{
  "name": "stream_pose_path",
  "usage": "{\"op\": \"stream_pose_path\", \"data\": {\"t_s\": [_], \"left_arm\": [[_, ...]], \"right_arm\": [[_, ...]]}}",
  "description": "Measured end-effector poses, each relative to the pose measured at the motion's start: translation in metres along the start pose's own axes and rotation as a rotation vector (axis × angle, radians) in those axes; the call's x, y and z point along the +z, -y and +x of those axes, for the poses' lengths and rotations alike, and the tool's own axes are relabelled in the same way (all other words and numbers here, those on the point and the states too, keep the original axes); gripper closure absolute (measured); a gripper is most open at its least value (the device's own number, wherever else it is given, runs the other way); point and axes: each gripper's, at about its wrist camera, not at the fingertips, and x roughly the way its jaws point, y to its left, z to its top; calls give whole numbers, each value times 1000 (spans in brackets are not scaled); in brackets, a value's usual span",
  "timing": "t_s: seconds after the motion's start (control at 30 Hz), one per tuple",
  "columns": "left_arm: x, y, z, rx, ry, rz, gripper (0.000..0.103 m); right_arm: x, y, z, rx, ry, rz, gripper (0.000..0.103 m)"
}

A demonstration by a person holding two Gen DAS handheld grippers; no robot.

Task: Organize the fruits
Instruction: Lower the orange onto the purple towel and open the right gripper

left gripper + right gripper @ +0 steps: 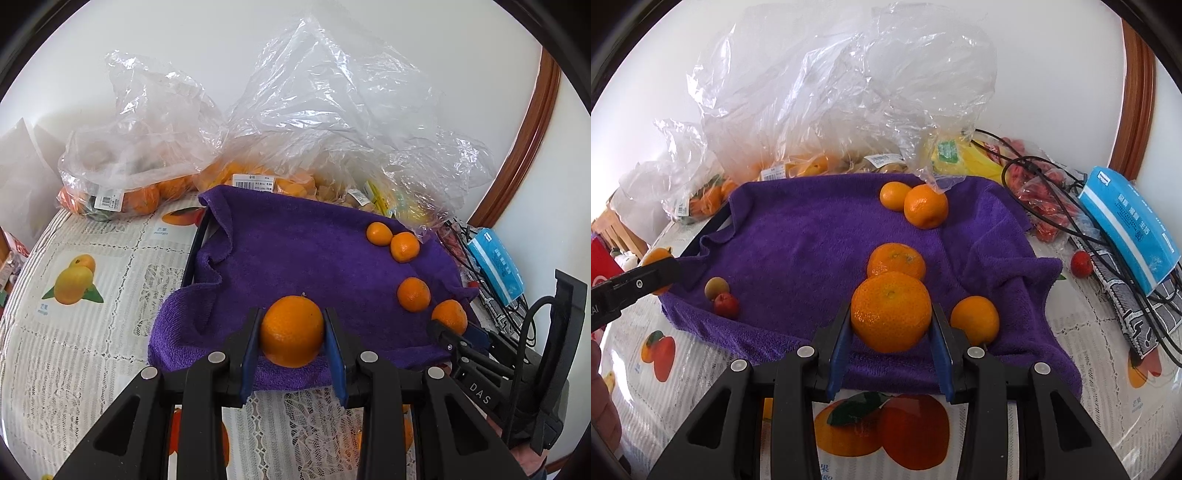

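Both jaws snug around one orange [291, 330] each [891, 311].

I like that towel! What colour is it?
Purple; the towel shows best in the right wrist view.

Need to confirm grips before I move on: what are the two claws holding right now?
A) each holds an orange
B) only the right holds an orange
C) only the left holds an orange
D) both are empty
A: the left claw is shut on a round orange fruit, and the right claw on another round orange fruit, both over the purple towel.
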Motion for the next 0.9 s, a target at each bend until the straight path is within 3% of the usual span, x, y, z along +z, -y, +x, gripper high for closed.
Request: {"op": "stream_pose_path", "data": {"t_s": [0.9], "left_arm": [[0,0,2,13,-1,3,72]], "right_arm": [[-2,-8,-3,-21,1,-44,62]]}}
